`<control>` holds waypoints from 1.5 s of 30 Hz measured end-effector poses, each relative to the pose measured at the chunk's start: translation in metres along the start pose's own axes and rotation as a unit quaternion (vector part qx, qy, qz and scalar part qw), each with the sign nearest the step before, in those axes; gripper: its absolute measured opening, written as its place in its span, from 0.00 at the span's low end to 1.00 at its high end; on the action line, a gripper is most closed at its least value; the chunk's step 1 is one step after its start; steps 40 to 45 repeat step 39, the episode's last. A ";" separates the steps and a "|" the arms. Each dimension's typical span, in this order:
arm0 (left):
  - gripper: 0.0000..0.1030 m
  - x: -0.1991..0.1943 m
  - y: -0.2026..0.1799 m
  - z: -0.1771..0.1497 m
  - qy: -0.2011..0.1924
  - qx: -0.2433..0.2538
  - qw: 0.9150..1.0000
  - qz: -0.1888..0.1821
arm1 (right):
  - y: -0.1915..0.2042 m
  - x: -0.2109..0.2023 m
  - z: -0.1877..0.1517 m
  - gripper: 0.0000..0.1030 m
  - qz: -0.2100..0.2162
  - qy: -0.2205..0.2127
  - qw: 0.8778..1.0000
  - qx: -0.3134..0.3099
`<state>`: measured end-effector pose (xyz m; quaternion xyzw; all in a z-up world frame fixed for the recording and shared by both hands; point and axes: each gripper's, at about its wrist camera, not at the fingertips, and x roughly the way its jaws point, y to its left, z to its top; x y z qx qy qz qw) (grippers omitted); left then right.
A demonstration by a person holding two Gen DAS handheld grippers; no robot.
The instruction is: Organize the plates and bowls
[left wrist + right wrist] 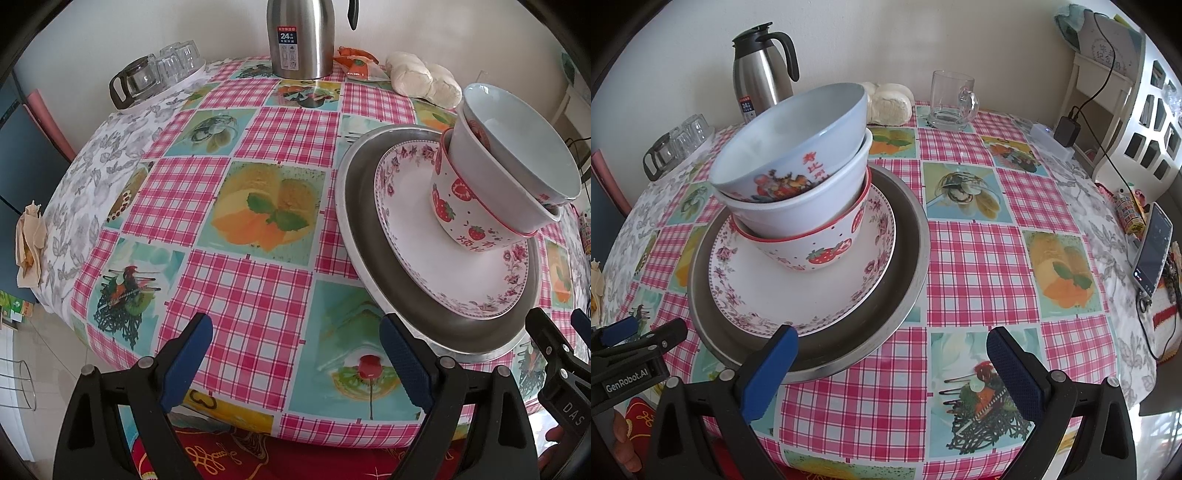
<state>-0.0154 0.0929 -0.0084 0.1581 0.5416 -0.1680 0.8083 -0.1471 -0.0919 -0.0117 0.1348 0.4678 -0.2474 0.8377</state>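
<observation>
Stack position: near the table (979, 258) edge, a metal tray (908, 236) held a floral plate (812, 291), a strawberry bowl (827, 247), a white bowl (812, 206) and a pale blue bowl (790, 140), nested and leaning. Left gripper (295, 362) and right gripper (892, 373) both stood spread wide, empty, low beside the tray. A thermos (761, 74) stood behind.

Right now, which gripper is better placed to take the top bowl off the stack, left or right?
Probably the right gripper. In its view the stack stands close ahead and the pale blue top bowl tilts its open rim toward it. The left gripper faces mostly bare tablecloth, stack at its right. Both are open and empty.
</observation>
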 end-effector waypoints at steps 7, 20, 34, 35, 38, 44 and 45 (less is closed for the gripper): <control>0.89 0.000 0.002 0.000 0.002 -0.005 1.000 0.000 | 0.000 0.000 -0.001 1.00 0.000 0.000 1.000 0.000; 0.89 0.000 0.003 0.001 0.002 -0.005 1.000 -0.001 | 0.000 0.001 -0.001 1.00 0.000 0.002 1.000 -0.001; 0.89 -0.005 0.006 0.001 -0.006 -0.012 1.000 -0.002 | -0.001 0.000 -0.002 1.00 0.000 0.002 1.000 -0.001; 0.89 -0.005 0.006 0.001 -0.005 -0.012 1.000 -0.002 | -0.001 0.001 -0.002 1.00 0.000 0.002 1.000 -0.001; 0.89 -0.005 0.005 0.001 -0.005 -0.012 1.000 -0.003 | -0.001 0.000 -0.003 1.00 0.000 0.003 1.000 -0.001; 0.89 -0.004 0.005 0.001 -0.004 -0.012 1.000 -0.003 | -0.001 0.001 -0.002 1.00 0.000 0.003 1.000 -0.001; 0.89 -0.004 0.005 0.001 -0.004 -0.012 1.000 -0.003 | -0.001 0.001 -0.002 1.00 0.000 0.003 1.000 -0.001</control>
